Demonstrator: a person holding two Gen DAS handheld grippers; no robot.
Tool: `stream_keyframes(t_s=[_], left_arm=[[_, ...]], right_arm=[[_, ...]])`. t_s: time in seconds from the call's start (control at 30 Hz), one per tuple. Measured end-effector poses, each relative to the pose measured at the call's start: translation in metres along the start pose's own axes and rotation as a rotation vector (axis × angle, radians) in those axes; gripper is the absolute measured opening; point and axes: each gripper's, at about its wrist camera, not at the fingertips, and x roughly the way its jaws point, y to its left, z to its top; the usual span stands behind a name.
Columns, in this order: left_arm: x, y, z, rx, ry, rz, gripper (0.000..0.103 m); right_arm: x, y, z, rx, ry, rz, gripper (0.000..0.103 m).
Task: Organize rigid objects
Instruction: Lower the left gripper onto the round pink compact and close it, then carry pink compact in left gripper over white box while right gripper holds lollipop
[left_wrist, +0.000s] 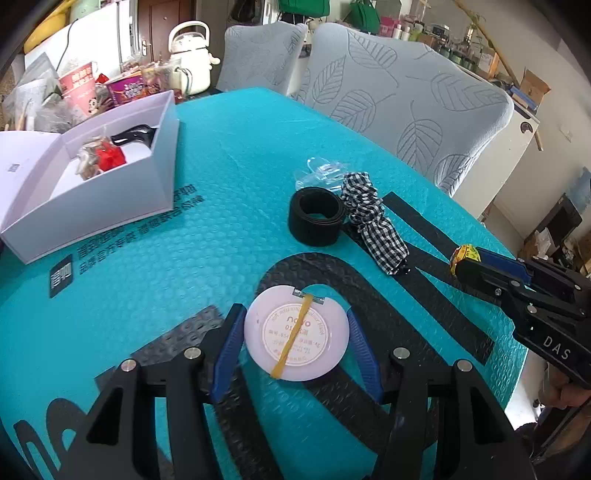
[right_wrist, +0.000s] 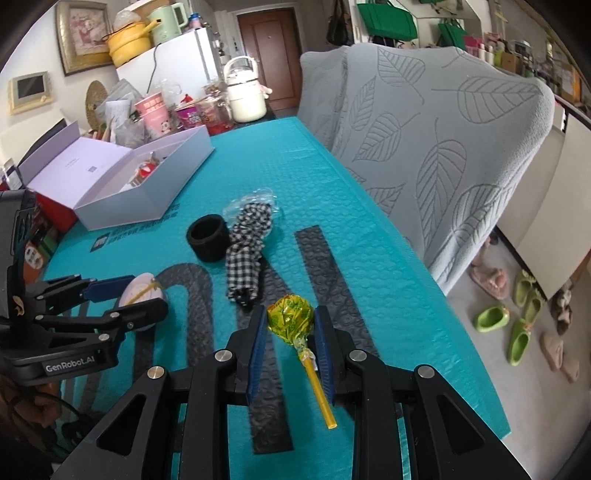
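Observation:
My left gripper (left_wrist: 295, 334) is shut on a round white compact (left_wrist: 296, 332) with a yellow rubber band around it, its blue pads (left_wrist: 229, 343) pressing both sides just above the teal mat (left_wrist: 221, 166). The same compact (right_wrist: 142, 290) shows in the right wrist view, held in the left gripper (right_wrist: 136, 295). My right gripper (right_wrist: 290, 332) is shut on a yellow-wrapped lollipop (right_wrist: 290, 312), stick pointing back toward the camera; in the left wrist view the lollipop (left_wrist: 464, 254) pokes out of the right gripper (left_wrist: 466, 261). An open white box (left_wrist: 110, 199) sits at the left.
A black roll (left_wrist: 317, 216), a black-and-white checked scrunchie (left_wrist: 373, 221) and a clear plastic wrapper (left_wrist: 321, 171) lie mid-mat. The box holds a red item (left_wrist: 109, 158) and a black one. Leaf-patterned covered chairs (left_wrist: 406, 96) stand behind; clutter and a white kettle (left_wrist: 190, 59) at the far left.

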Motion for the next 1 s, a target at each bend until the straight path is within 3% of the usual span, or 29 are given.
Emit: stream_keyframes(t_s=[0.33, 1.0], left_arm=[[-0.033, 0.026, -0.021, -0.060, -0.047, 0.034, 0.055], [-0.105, 0.100, -0.063, -0.237, -0.152, 0.190, 0.055]], right_arm=[[-0.001, 0.042, -0.003, -0.054, 0.006, 0.048, 0.025], [0.006, 0.151, -0.006, -0.259, 0.026, 0.261, 0.025]])
